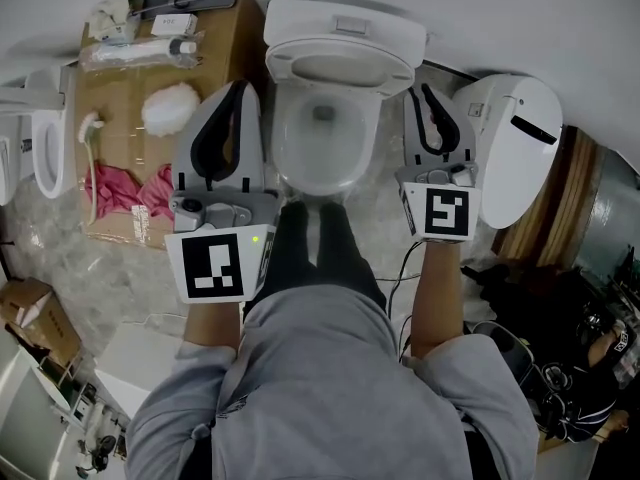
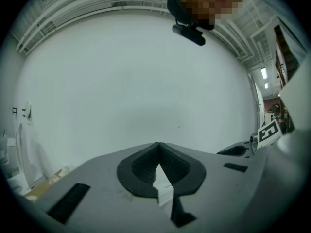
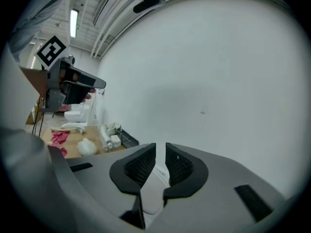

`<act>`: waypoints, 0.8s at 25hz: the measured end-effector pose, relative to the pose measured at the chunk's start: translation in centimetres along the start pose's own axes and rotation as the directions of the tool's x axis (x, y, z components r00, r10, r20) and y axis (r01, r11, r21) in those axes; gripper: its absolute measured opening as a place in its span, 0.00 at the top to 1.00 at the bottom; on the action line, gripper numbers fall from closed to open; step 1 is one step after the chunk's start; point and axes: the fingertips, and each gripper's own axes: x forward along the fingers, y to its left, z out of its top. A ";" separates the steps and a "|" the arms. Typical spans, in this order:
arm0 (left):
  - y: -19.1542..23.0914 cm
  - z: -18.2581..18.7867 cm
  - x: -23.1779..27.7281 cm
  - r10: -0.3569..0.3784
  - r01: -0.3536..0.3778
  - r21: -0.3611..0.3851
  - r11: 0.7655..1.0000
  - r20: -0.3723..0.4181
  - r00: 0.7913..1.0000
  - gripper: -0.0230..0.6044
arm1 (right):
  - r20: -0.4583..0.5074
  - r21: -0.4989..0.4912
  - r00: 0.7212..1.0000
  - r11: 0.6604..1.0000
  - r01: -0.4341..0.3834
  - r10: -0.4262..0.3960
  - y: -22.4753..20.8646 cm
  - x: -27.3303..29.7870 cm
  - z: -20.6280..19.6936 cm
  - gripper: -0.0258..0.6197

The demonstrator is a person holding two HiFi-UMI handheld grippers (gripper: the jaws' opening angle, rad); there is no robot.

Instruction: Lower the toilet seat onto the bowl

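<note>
toilet seat point(image 1: 395, 71) looks raised, leaning back vs the tank point(image 1: 345, 23), above the open bowl point(image 1: 285, 163). not lowered yet.

left gripper point(image 1: 240, 88) hangs just left of the bowl. its fingers point(image 2: 141, 166) are closed tip to tip w/ nothing in them. right gripper point(image 1: 420, 92) sits just right of the bowl. its fingers point(image 3: 180, 166) are a narrow gap apart, nothing btwn them. neither touches the seat.

handling, my guess: seat's a stiff, glossy plastic ring on a rear hinge, so slippery and light-ish. once past upright it prob wants to drop on its own and could slam or chip the bowl. best hold is the top free edge, or the side of the ring near it, far from the hinge. pinch across the thin rim, or hook a finger over the edge. then keep contact and ease it fwd, don't let go midway.
</note>
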 end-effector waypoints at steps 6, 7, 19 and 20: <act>0.9 -1.6 1.2 0.017 -0.017 -0.002 1.000 -0.027 1.000 0.97 | -0.054 -0.005 0.998 0.999 -0.039 0.039 0.2 2.5 -2.6 0.88; 0.9 -1.9 1.4 0.018 -0.018 -0.003 1.000 -0.032 0.999 0.96 | -0.063 -0.006 0.997 0.999 -0.045 0.045 0.2 2.9 -3.0 0.87; 1.6 -5.6 2.5 0.026 -0.027 -0.003 1.000 -0.113 0.993 0.96 | -0.137 -0.009 0.986 0.995 -0.096 0.094 0.9 7.0 -7.9 0.83; 1.6 -5.9 2.5 0.025 -0.026 -0.002 1.000 -0.119 0.993 0.96 | -0.141 -0.008 0.986 0.995 -0.095 0.093 0.9 7.2 -8.2 0.82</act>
